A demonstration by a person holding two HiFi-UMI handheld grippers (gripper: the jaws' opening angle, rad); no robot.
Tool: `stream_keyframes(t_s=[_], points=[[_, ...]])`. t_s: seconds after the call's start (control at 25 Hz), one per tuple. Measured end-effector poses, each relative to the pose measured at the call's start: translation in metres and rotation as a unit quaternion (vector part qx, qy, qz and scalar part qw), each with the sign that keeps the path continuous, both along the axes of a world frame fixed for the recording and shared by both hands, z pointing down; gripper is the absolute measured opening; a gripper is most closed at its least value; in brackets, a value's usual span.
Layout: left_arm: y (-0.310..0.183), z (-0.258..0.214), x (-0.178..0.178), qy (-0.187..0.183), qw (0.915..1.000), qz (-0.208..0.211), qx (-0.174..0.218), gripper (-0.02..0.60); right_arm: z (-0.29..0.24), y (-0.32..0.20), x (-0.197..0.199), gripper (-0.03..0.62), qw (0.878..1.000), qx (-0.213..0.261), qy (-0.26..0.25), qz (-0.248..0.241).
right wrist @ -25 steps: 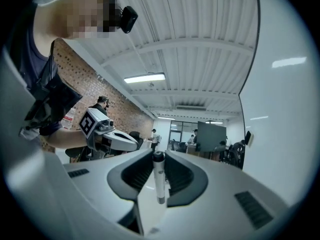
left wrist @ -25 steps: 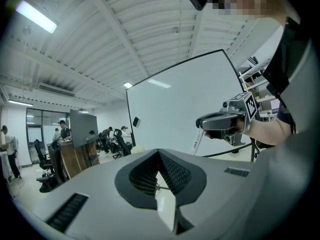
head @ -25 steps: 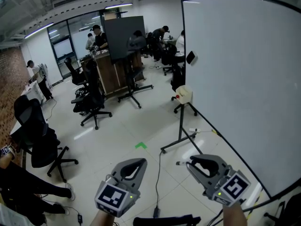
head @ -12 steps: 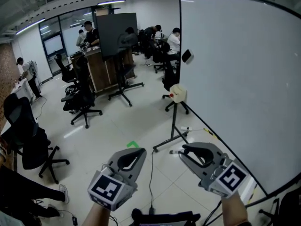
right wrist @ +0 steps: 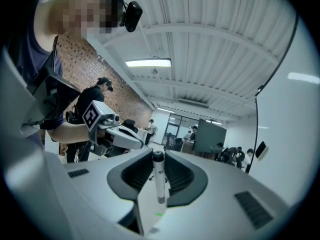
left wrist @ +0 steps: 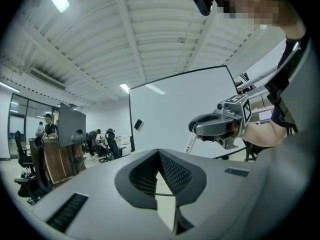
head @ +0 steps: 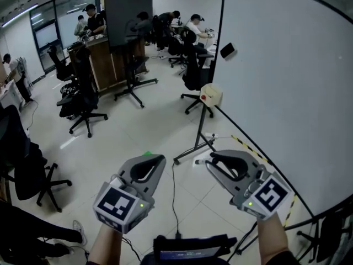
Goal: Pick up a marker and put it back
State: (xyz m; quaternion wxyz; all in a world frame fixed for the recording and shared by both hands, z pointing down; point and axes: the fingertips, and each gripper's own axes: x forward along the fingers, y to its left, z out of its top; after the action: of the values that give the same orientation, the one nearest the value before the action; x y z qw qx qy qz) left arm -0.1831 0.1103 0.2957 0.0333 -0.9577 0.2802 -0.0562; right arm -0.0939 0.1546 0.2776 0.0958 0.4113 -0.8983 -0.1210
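Observation:
A white marker [right wrist: 159, 176] with a grey cap stands upright between the jaws of my right gripper [right wrist: 158, 156], which is shut on it. In the head view the right gripper [head: 212, 160] is held at lower right in front of the whiteboard [head: 287, 81], and the marker's end [head: 199, 161] pokes out to the left of its tips. My left gripper [head: 160, 160] is held at lower left, beside the right one and apart from it. Its jaws meet at the tip [left wrist: 159, 151] with nothing between them. The left gripper view also catches the right gripper [left wrist: 215, 126].
A black eraser [head: 226, 50] sticks to the whiteboard. A beige box [head: 212, 94] sits on a stand at the board's left edge, with yellow-black tape on the floor. Office chairs [head: 77, 101], a dark board [head: 128, 20] and several people fill the far room. A cable [head: 174, 203] runs across the floor.
The head view has swung toward the whiteboard, so the room has slid left and down. Both grippers keep their pose side by side; the marker stays in the right jaws.

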Motion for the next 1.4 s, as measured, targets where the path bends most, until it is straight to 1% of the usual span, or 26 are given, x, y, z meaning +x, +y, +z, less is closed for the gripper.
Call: stream_keyframes(t_s=[0.28,0.36,0.48,0.6,0.72,0.88,1.0,1.2,1.4], points=[[-0.053,-0.003,-0.026,0.011,0.9993,0.035,0.009,0.000,-0.005,-0.047,-0.034,0.097,0.999,0.014,0.027,0.026],[-0.062,-0.001,-0.030,0.014,0.9990,0.042,0.004,0.000,-0.006,-0.054,-0.039,0.097,0.999,0.012,0.035,0.031],[-0.073,0.004,-0.031,0.016,0.9987,0.049,-0.003,0.000,-0.004,-0.065,-0.039,0.097,0.998,0.003,0.041,0.042],[-0.083,0.006,-0.026,0.013,0.9983,0.056,-0.005,0.000,-0.002,-0.079,-0.034,0.097,0.998,0.002,0.036,0.047],[-0.098,0.011,-0.018,0.005,0.9987,0.049,-0.011,0.000,0.005,-0.096,-0.020,0.097,0.998,-0.006,0.029,0.050],[-0.126,0.014,0.006,-0.011,0.9992,0.037,-0.012,0.000,0.009,-0.127,0.009,0.097,0.999,-0.005,0.014,0.042],[-0.149,0.015,0.037,-0.025,0.9990,0.035,-0.011,0.000,0.011,-0.152,0.039,0.097,0.999,-0.003,0.005,0.034],[-0.183,0.016,0.086,-0.033,0.9992,0.017,-0.015,0.000,0.017,-0.191,0.088,0.097,1.000,-0.009,-0.004,0.017],[-0.204,0.017,0.129,-0.043,0.9990,0.004,-0.012,0.000,0.018,-0.219,0.133,0.097,1.000,-0.010,-0.012,0.002]])
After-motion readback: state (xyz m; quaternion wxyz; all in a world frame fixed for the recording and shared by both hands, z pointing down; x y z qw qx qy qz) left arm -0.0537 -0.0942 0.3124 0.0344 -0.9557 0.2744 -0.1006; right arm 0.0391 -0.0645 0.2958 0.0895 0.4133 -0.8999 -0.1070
